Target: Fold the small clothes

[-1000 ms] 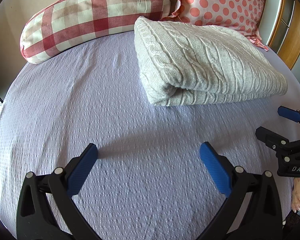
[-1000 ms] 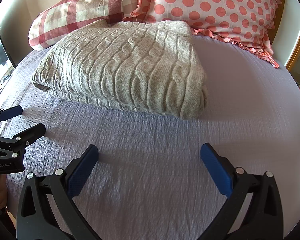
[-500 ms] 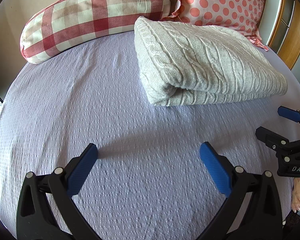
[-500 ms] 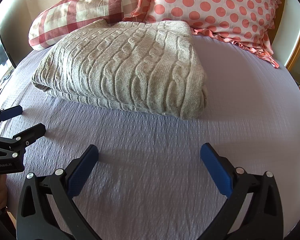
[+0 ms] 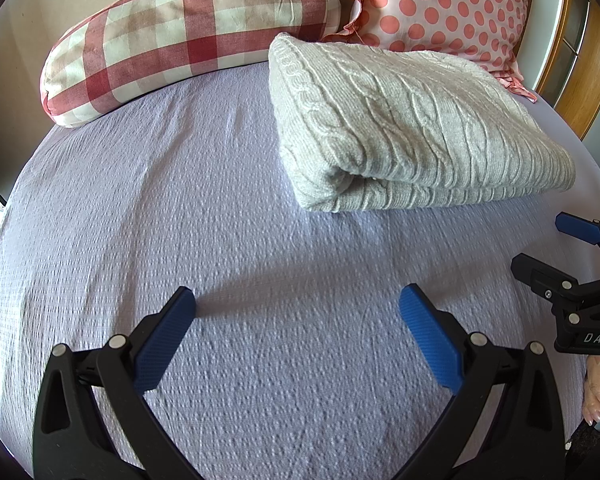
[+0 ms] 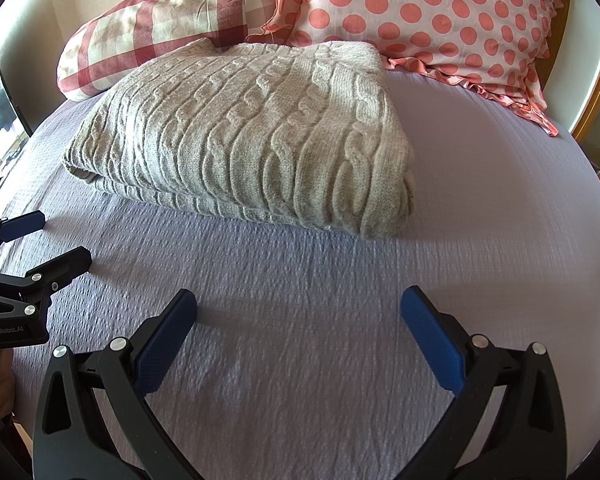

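Note:
A grey cable-knit sweater [image 5: 400, 124] lies folded into a thick rectangle on the lilac bed sheet [image 5: 180, 200], up near the pillows. It also shows in the right wrist view [image 6: 252, 136]. My left gripper [image 5: 298, 312] is open and empty, low over the sheet, in front of and left of the sweater. My right gripper [image 6: 300, 312] is open and empty over the sheet in front of the sweater. Each gripper shows at the edge of the other's view, the right one [image 5: 548, 248] and the left one [image 6: 56, 240].
A red-and-cream checked bolster pillow [image 5: 188, 28] and a white pillow with coral dots [image 5: 440, 4] lie against the wall behind the sweater. A wooden bed frame [image 5: 580, 76] stands at the right. Bare sheet [image 6: 500, 200] lies right of the sweater.

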`<action>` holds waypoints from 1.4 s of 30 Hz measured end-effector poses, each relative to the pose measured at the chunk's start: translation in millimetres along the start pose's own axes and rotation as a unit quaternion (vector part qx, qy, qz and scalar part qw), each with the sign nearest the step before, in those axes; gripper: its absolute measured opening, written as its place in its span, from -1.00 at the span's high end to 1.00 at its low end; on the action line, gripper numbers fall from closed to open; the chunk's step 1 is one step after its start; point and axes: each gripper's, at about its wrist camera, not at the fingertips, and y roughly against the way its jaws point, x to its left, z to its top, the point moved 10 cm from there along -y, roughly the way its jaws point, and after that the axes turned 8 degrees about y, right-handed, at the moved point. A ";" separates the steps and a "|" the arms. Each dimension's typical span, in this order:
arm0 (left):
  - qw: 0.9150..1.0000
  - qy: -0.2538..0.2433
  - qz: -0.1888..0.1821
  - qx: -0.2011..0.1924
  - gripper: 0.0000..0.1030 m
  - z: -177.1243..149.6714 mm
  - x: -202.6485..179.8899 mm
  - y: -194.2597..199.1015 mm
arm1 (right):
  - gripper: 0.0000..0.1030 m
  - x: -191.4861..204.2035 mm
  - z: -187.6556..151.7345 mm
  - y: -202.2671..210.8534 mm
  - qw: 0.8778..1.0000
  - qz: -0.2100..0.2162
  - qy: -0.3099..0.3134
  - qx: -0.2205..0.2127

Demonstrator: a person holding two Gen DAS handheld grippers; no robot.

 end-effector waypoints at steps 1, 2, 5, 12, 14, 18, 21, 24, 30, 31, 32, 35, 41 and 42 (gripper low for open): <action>1.000 0.000 0.000 0.000 -0.97 -0.1 -0.1 0.0 | -0.97 0.0 0.0 0.0 1.000 0.000 0.000 0.000; 1.000 0.000 0.000 0.000 -0.97 -0.1 -0.1 0.0 | -0.97 0.0 0.0 0.0 1.000 0.000 0.000 0.000; 1.000 0.000 0.000 0.000 -0.97 0.0 0.0 0.0 | -0.97 0.0 0.0 0.0 1.000 0.000 0.000 0.000; 1.000 0.000 0.000 0.000 -0.97 0.0 0.1 0.0 | -0.97 0.0 0.0 0.0 1.000 0.000 0.000 0.000; 1.000 0.000 0.000 0.000 -0.97 -0.1 0.0 0.1 | -0.97 0.0 0.0 0.0 1.000 0.000 0.000 0.000; 1.000 0.000 0.000 0.000 -0.97 -0.2 0.1 -0.1 | -0.97 0.0 0.0 0.1 1.000 0.000 0.000 0.000; 1.000 0.000 0.000 0.000 -0.97 -0.3 0.2 -0.3 | -0.97 0.1 0.1 0.1 1.000 0.000 0.000 0.000; 1.000 0.000 0.000 0.000 -0.97 -0.5 0.2 -0.4 | -0.97 0.1 0.1 0.1 1.000 0.000 -0.001 0.000; 1.000 0.001 0.001 0.005 -0.97 -1.2 -0.6 -0.4 | -0.97 0.0 0.0 0.2 1.000 0.000 -0.001 0.000; 1.000 0.001 0.001 0.008 -0.97 -1.0 -0.7 -0.6 | -0.97 -0.1 -0.1 0.3 1.000 0.000 -0.001 0.000; 1.000 0.001 0.000 0.012 -0.97 -0.7 -0.8 -1.0 | -0.97 0.0 0.0 0.2 1.000 0.000 -0.001 0.000; 1.000 -0.002 -0.001 0.022 -0.97 1.1 -0.3 -2.7 | -0.97 -0.4 -0.4 0.6 1.000 0.000 -0.001 0.000; 1.000 -0.003 -0.001 0.022 -0.97 0.9 -0.2 -3.1 | -0.97 0.0 -0.2 0.2 1.000 -0.001 -0.001 0.000; 1.000 -0.002 -0.001 0.022 -0.97 1.0 -0.1 -3.1 | -0.97 -0.1 -0.2 0.2 1.000 -0.001 -0.001 0.000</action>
